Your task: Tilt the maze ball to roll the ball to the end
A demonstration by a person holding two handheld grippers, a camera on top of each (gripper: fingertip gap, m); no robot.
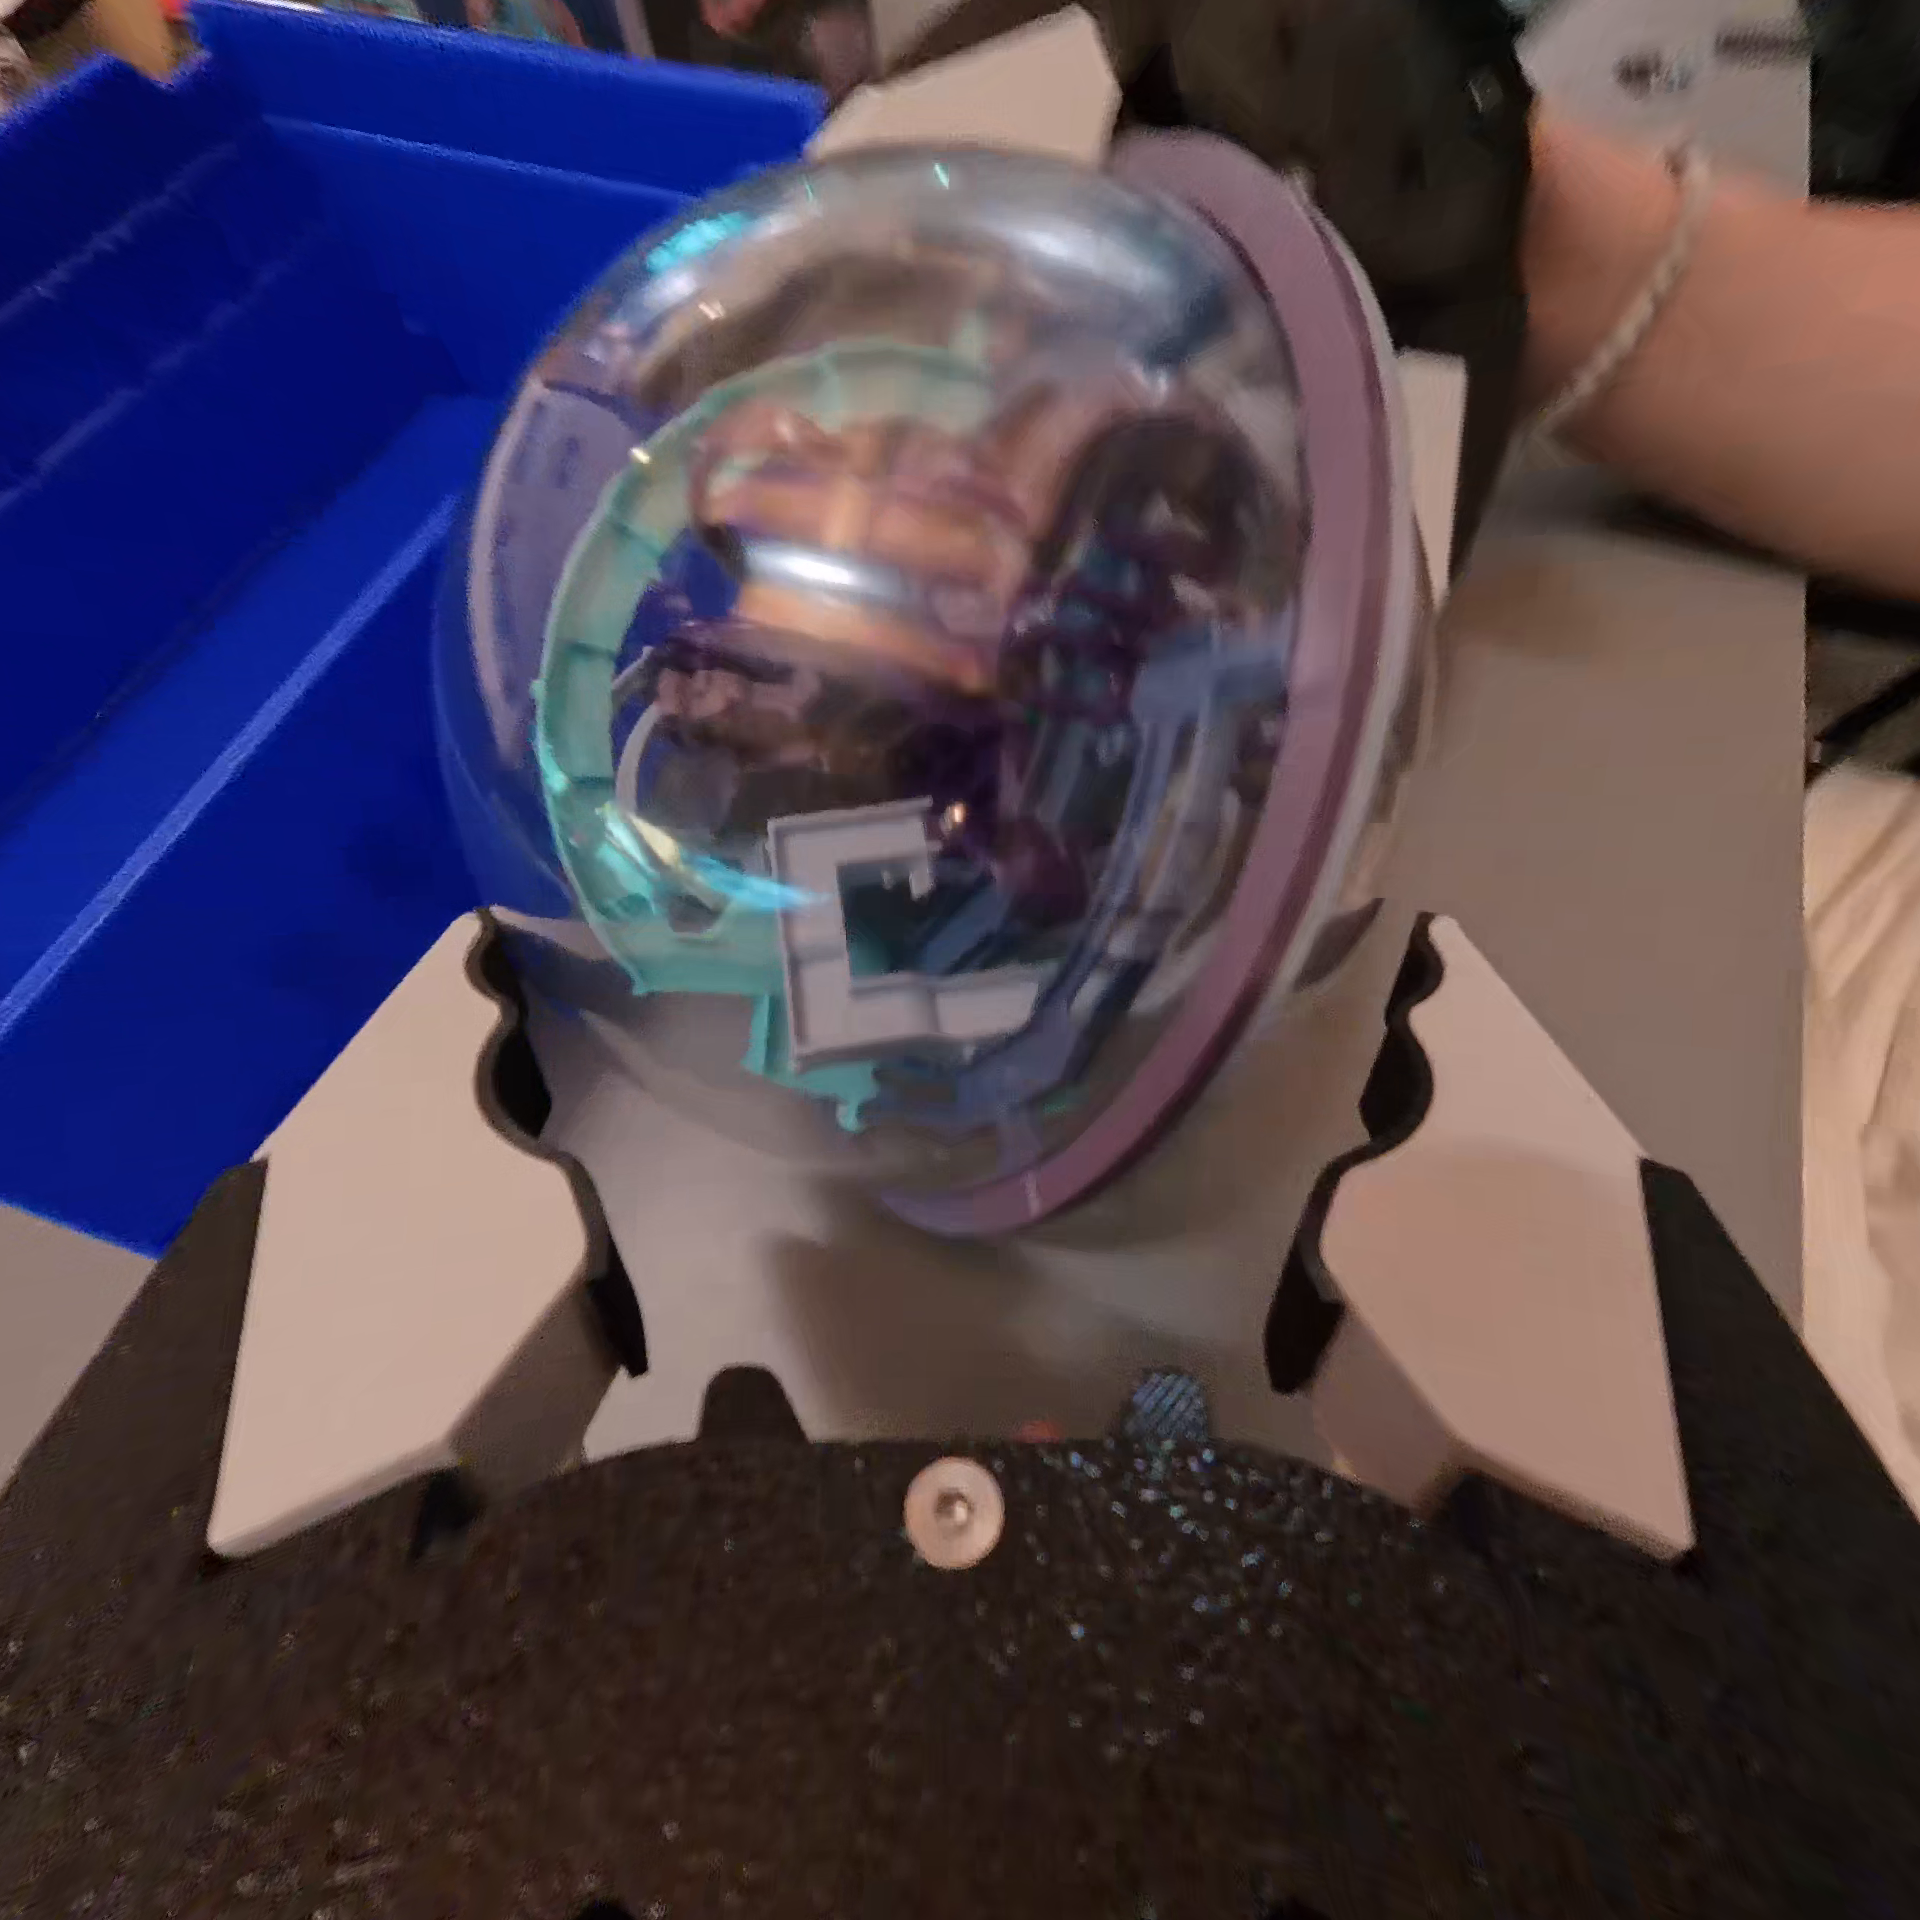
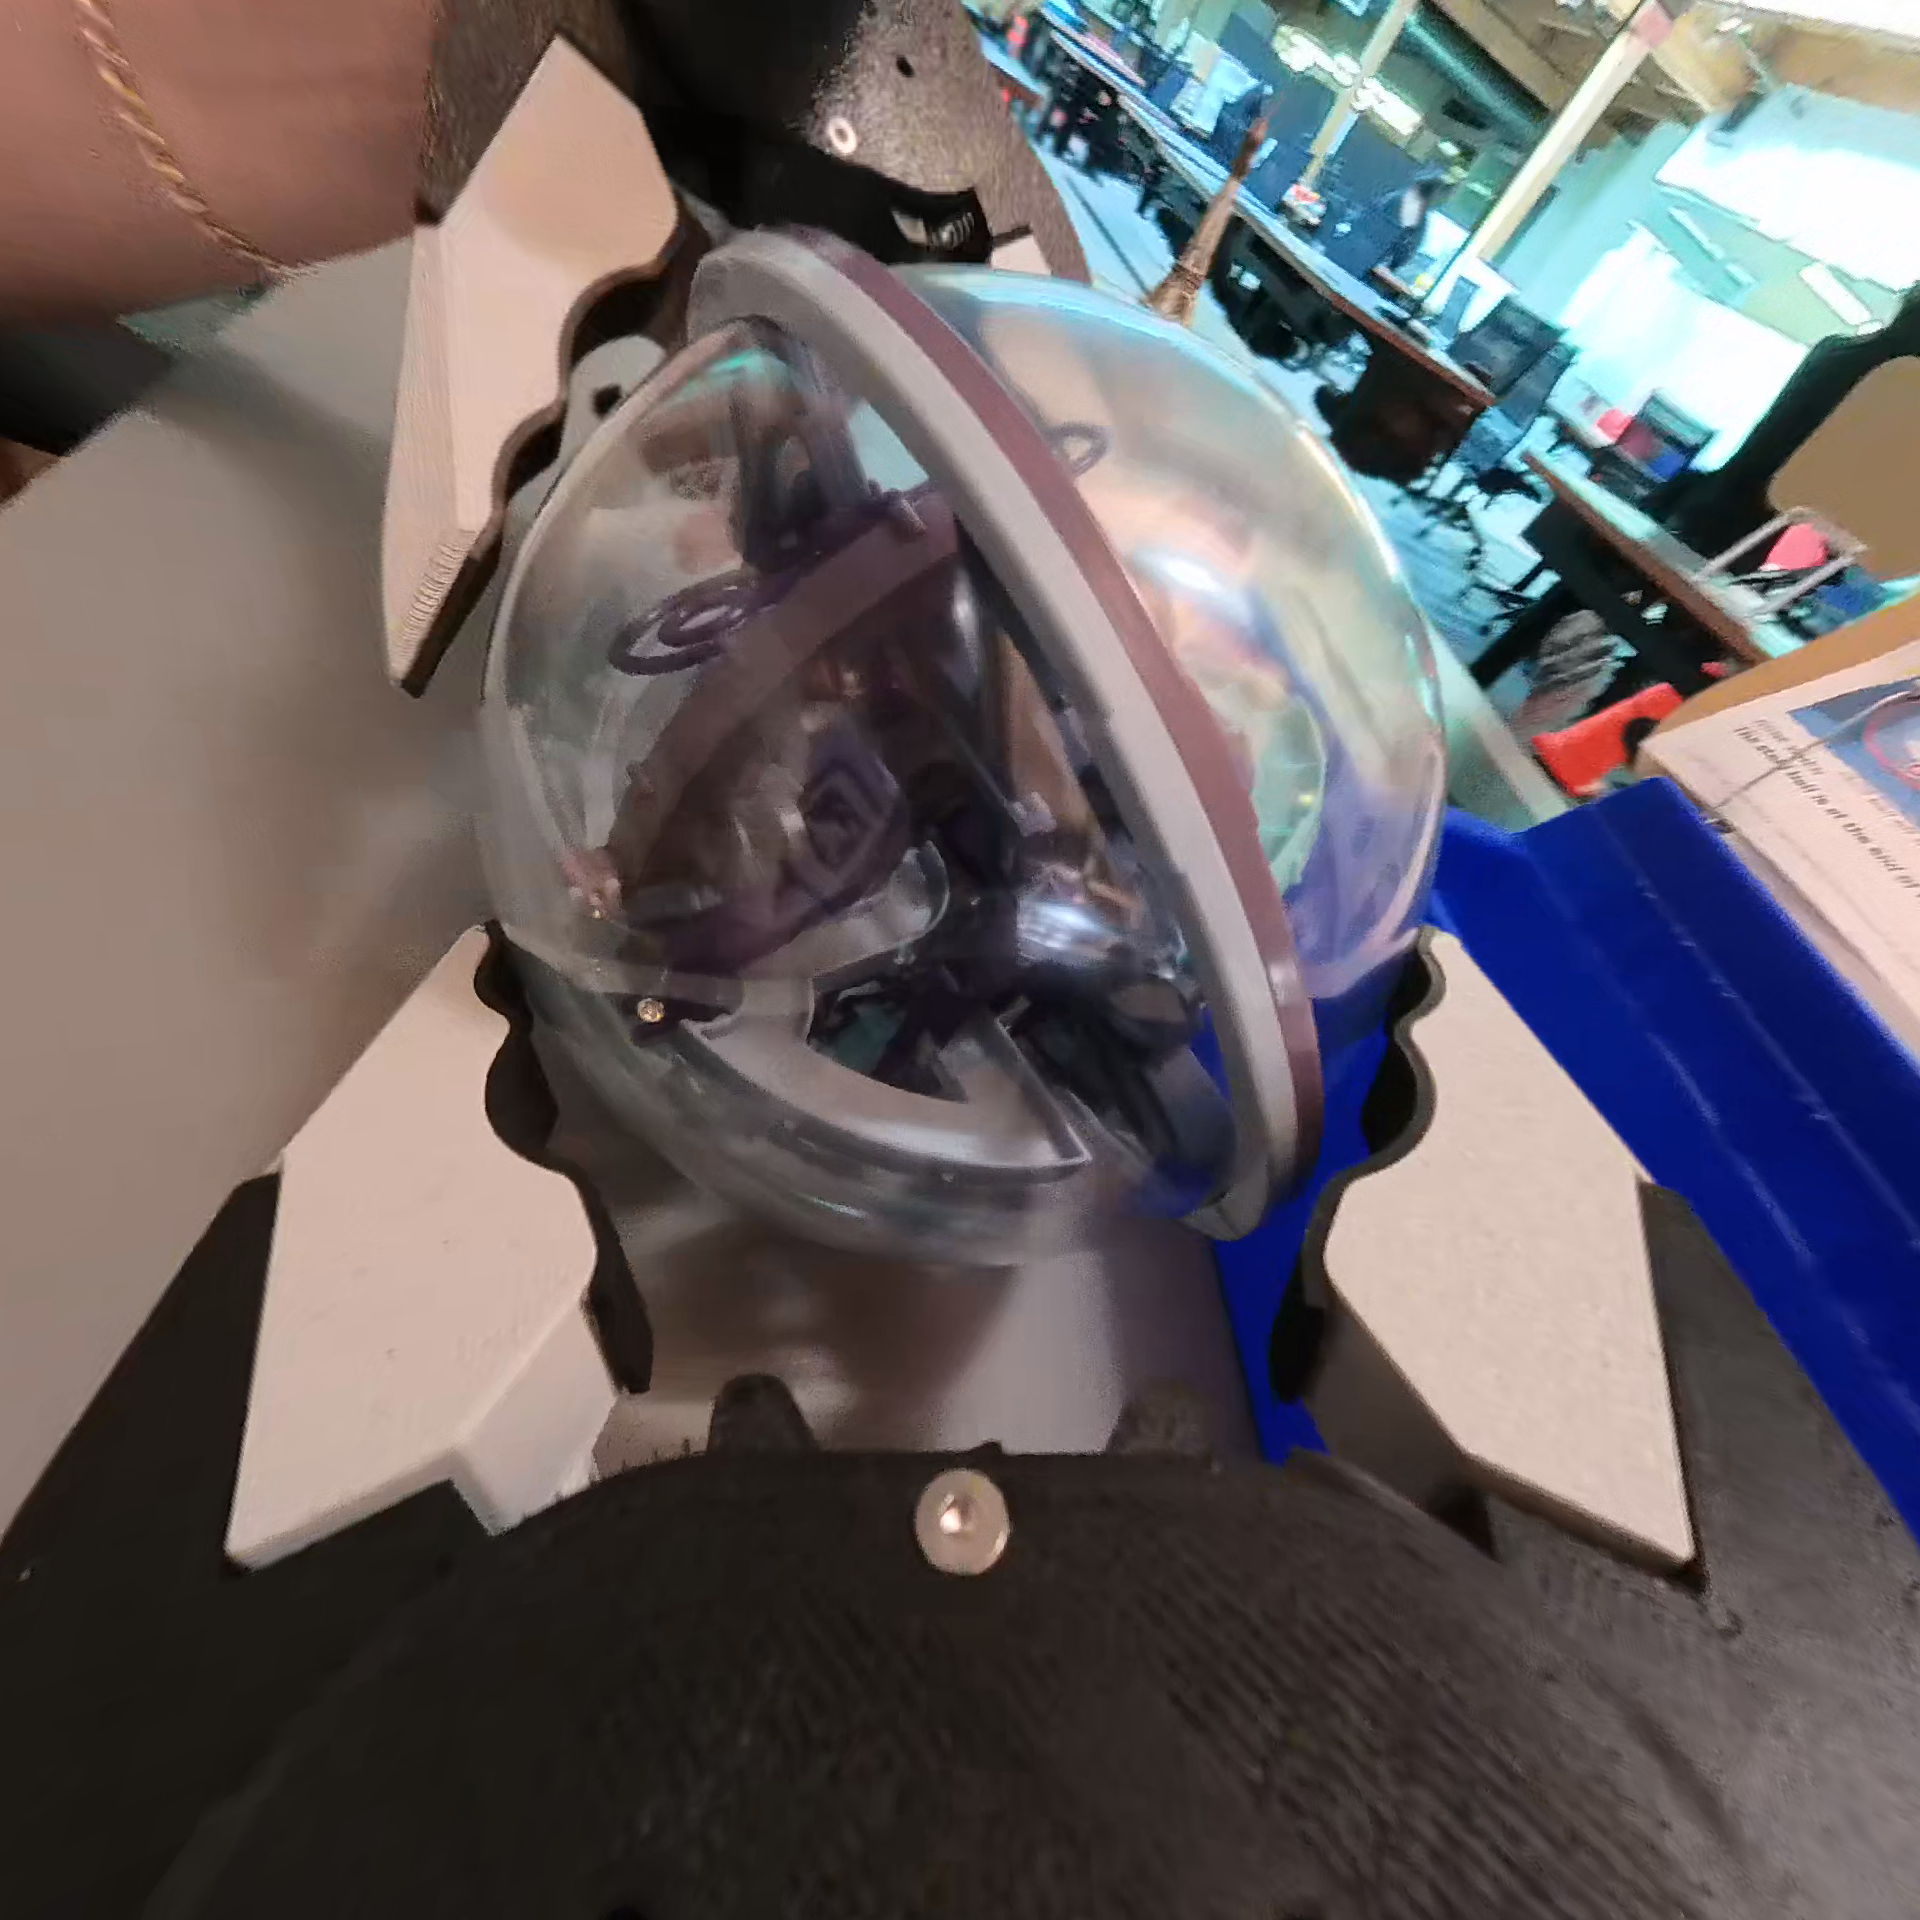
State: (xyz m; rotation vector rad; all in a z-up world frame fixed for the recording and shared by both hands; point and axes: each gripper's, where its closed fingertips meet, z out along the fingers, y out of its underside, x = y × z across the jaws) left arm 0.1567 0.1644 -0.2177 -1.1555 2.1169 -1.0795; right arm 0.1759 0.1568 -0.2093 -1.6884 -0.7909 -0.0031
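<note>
Maze ball (image 1: 935, 675) is up in the air between my two claws, which take it from opposite sides, above the pale table (image 1: 1621, 831). Nearest to me, my left claw (image 1: 961, 966) is clenched on it: the black wavy pads (image 1: 509, 997) on both sides lie against the clear shell, though the blur makes the exact contact a little soft. My right claw (image 2: 961, 987) grasps the same ball in the same way, with the left pad on the dome and the right pad just at the other half, near the ring. The ball is a clear sphere with a grey and mauve ring (image 1: 1361, 623) around its middle, and this ring stands tilted, not level. Inside I see teal, grey and purple tracks. On a grey curved track low in the sphere sits a small shiny ball (image 2: 651, 1008). Behind the sphere, in the left view, the white fingers of my right claw reach around the far side, and a forearm (image 1: 1714, 343) with a thin bracelet is next to them. A blue bin (image 1: 260, 520) stands on the table just beside the ball. Printed sheets (image 2: 1818, 831) lie beyond the bin's edge. Far away there are long desks (image 2: 1455, 343) in a large bright room.
</note>
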